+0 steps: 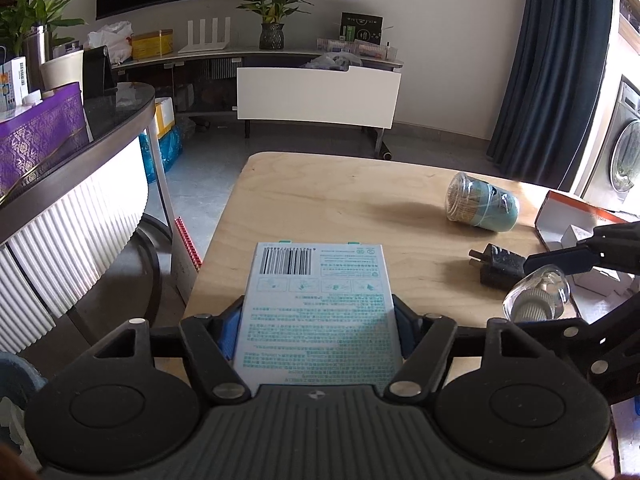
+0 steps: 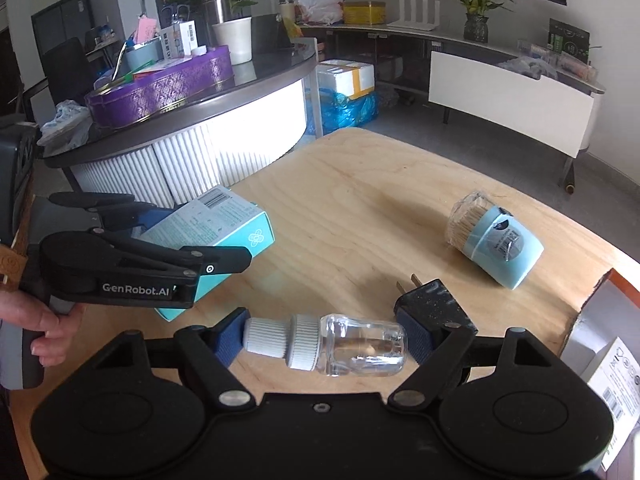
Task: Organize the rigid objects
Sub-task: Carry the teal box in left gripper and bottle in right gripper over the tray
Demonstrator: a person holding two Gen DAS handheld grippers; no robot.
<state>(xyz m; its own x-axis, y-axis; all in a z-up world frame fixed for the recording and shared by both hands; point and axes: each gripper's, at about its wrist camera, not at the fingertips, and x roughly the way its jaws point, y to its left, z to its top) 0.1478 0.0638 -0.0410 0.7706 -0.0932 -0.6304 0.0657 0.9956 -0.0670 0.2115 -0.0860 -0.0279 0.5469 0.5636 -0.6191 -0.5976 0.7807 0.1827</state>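
Observation:
My left gripper (image 1: pixel 318 328) is shut on a flat teal and white box (image 1: pixel 318 308), held above the near left part of the wooden table (image 1: pixel 340 196); the box also shows in the right wrist view (image 2: pixel 216 232). My right gripper (image 2: pixel 328 340) is shut on a small clear glass bottle with a white ribbed cap (image 2: pixel 340 346), held sideways between the blue pads; the bottle also shows in the left wrist view (image 1: pixel 536 298). A black plug adapter (image 2: pixel 432 304) lies on the table just beyond the bottle. A blue toothpick jar (image 2: pixel 494 242) lies on its side further back.
An open orange and white cardboard box (image 1: pixel 576 220) with small white packages stands at the table's right edge. A round dark counter (image 2: pixel 208 96) with a purple tin and clutter stands left of the table. A white desk stands behind.

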